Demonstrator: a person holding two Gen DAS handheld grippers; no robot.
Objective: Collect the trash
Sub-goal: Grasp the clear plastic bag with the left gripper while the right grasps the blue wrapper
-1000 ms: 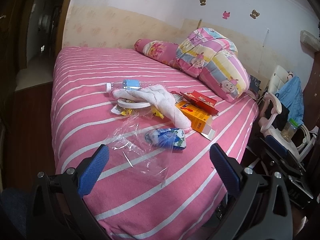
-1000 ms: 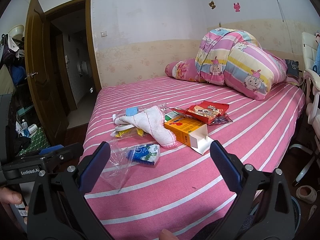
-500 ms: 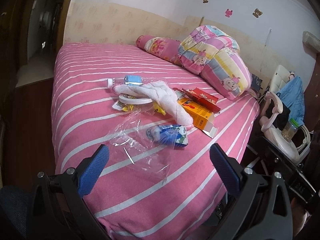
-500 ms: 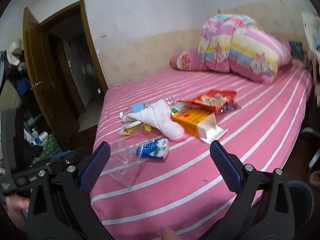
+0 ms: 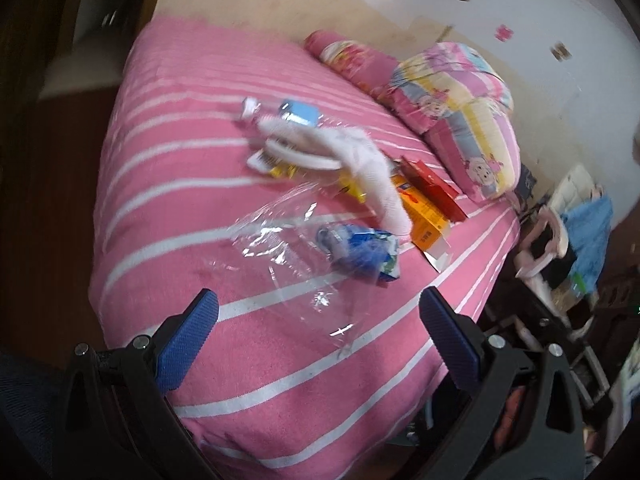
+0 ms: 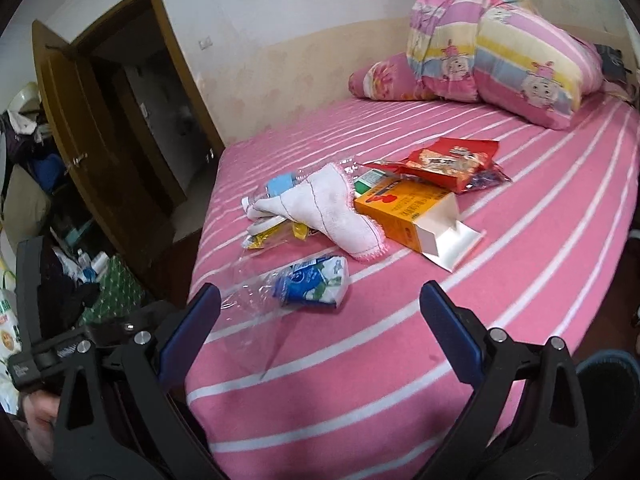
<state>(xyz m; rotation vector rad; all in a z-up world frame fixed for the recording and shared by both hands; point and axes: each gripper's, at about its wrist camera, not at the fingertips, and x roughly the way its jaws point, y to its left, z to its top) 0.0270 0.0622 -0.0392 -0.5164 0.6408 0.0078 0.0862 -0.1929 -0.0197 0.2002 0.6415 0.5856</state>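
Trash lies on the pink striped bed (image 6: 520, 216): a clear plastic bag (image 5: 288, 256) (image 6: 248, 304), a blue-white packet (image 5: 360, 252) (image 6: 312, 280), an open orange box (image 6: 412, 216) (image 5: 424, 216), a red snack wrapper (image 6: 452, 160) (image 5: 432, 184), yellow wrappers (image 6: 272, 236) and a clear bottle with a blue label (image 5: 296, 114) (image 6: 280, 184) under a white cloth (image 6: 324, 212) (image 5: 360, 160). My left gripper (image 5: 318, 320) is open and empty, just short of the clear bag. My right gripper (image 6: 320, 316) is open and empty, just short of the blue-white packet.
A folded quilt (image 6: 500, 48) and a pillow (image 6: 384, 80) lie at the head of the bed. A wooden door (image 6: 92, 136) stands open at the left. A chair with blue clothes (image 5: 580, 232) stands beside the bed. Clutter lies on the floor (image 6: 100, 280).
Both grippers have moved closer to the bed and tilted down toward the trash. The left view is blurred from motion. Nothing has been picked up.
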